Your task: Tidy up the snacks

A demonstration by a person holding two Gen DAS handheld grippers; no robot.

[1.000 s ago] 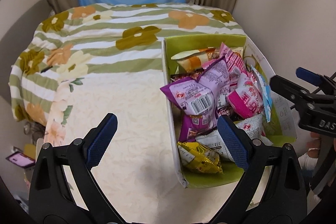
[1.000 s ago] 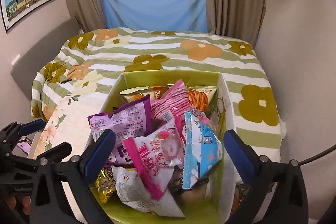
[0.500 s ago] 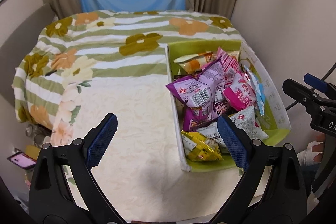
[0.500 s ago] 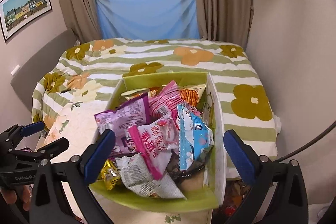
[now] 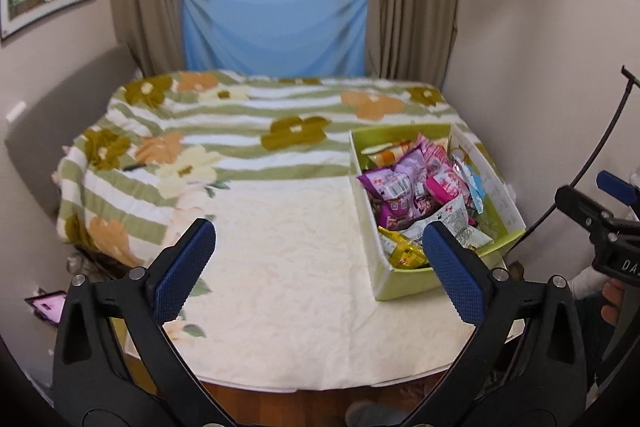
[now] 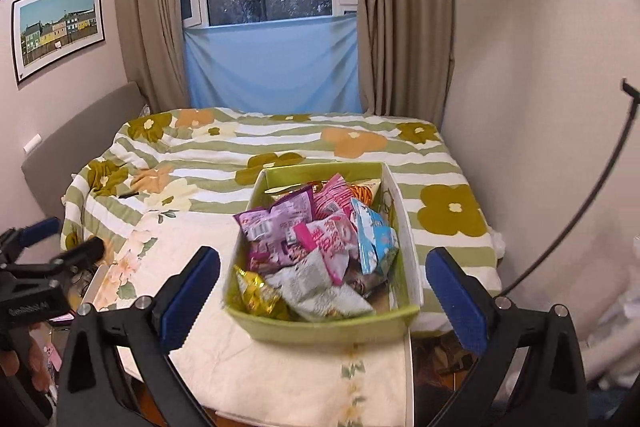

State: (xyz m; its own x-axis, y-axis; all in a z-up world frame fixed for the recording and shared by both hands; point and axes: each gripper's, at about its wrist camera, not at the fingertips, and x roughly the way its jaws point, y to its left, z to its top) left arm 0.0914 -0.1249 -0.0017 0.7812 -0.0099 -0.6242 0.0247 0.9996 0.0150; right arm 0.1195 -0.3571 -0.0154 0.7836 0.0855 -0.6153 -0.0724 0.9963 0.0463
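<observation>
A green box (image 6: pixel 328 325) full of snack packets stands on a table covered with a cream cloth; it also shows in the left wrist view (image 5: pixel 502 245) at the right. Among the packets are a purple one (image 6: pixel 276 223), a pink one (image 6: pixel 332 239), a light blue one (image 6: pixel 374 241) and a yellow one (image 6: pixel 256 291). My right gripper (image 6: pixel 322 299) is open and empty, held back in front of the box. My left gripper (image 5: pixel 318 269) is open and empty over the bare cloth, left of the box.
The cream tablecloth (image 5: pixel 280 259) covers the table in front of a bed with a green striped flower blanket (image 5: pixel 248 131). A wall (image 6: pixel 540 107) stands close on the right. A window with blue cloth (image 6: pixel 272 63) is behind the bed.
Both grippers have pulled back and up from the box, so the box looks smaller and farther. Both stay open and empty.
</observation>
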